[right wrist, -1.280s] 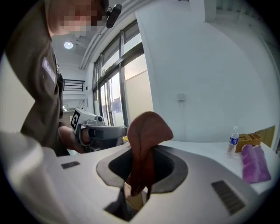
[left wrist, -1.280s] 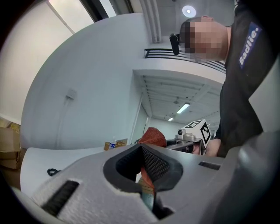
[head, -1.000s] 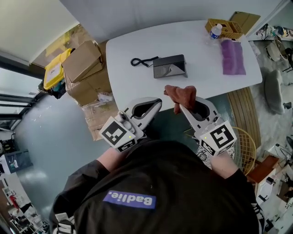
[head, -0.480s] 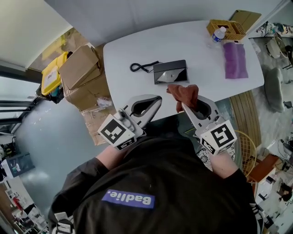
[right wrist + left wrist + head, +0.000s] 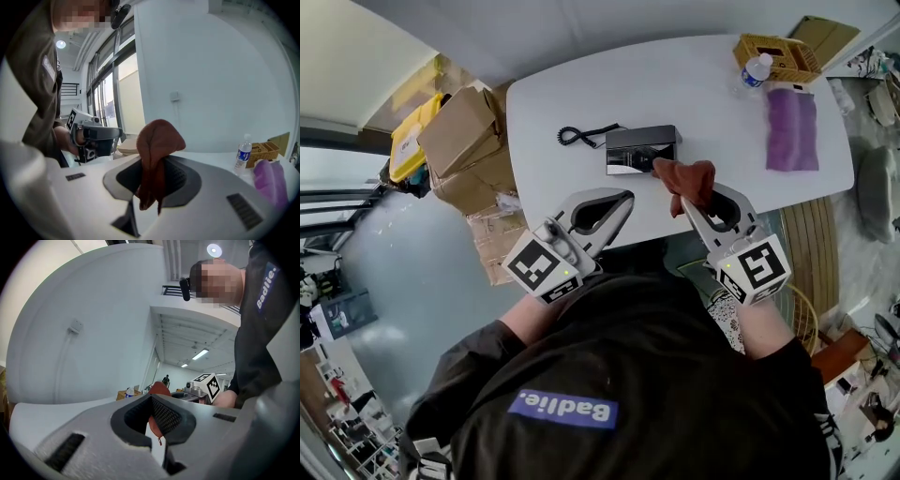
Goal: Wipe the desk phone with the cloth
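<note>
A black and grey desk phone [image 5: 642,150] lies on the white table [image 5: 581,84], its coiled cord [image 5: 581,136] trailing to the left. My right gripper [image 5: 682,199] is shut on a rust-brown cloth [image 5: 686,178], which hangs bunched over the jaws and reaches the phone's near right corner. The right gripper view shows the cloth [image 5: 158,140] pinched between the pads and drooping both ways. My left gripper [image 5: 624,198] hovers above the table's near edge, left of the phone's front, jaws closed with nothing in them. Past its jaws the cloth [image 5: 159,389] shows.
A purple cloth [image 5: 792,129], a water bottle [image 5: 753,70] and a yellow basket [image 5: 772,53] sit at the table's far right. Cardboard boxes [image 5: 469,141] and a yellow case [image 5: 414,141] stand on the floor to the left. A wicker chair [image 5: 811,309] is at my right.
My right gripper has carried the cloth forward over the table edge to the phone's near right corner. The left gripper has barely moved.
</note>
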`<state>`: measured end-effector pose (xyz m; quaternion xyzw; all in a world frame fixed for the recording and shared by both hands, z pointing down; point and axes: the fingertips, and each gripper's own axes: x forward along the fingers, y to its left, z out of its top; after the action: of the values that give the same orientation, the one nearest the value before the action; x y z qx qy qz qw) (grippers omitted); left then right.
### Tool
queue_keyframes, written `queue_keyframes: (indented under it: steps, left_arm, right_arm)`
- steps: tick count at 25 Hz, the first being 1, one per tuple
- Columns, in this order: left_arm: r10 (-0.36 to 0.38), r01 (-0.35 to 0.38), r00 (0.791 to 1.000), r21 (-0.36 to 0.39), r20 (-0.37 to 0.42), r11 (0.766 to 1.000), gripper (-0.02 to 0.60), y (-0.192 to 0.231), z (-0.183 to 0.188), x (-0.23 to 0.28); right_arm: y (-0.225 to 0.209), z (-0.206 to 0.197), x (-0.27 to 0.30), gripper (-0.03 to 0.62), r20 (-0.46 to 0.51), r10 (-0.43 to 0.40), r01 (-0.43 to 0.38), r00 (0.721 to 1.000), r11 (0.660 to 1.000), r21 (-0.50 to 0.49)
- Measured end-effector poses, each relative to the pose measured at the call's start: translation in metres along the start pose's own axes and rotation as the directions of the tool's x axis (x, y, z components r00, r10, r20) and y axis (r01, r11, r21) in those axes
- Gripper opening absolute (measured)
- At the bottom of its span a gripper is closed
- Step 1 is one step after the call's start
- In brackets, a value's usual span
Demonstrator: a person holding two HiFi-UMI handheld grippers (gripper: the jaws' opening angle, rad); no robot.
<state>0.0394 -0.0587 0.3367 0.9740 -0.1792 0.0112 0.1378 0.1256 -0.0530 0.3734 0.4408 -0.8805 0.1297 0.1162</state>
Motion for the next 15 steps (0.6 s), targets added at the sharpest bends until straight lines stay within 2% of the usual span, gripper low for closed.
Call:
queue_keyframes:
  steps: [9,15]
  left_arm:
    - [0.045,-0.045,0.999,0.008,-0.008,0.999,0.009,0.018,0.001,0.052]
    - [0.074,-0.074,0.997,-0.003,-0.020,0.997,0.009,0.026,-0.006,0.074]
  right_arm:
    - [-0.084,-0.041,0.020,0.089,-0.041,-0.039,0.042,0.998,0.996,0.076]
    - [-0.119,-0.079,0.054,0.089,-0.098,-0.033,0.042,0.995,0.996,0.085]
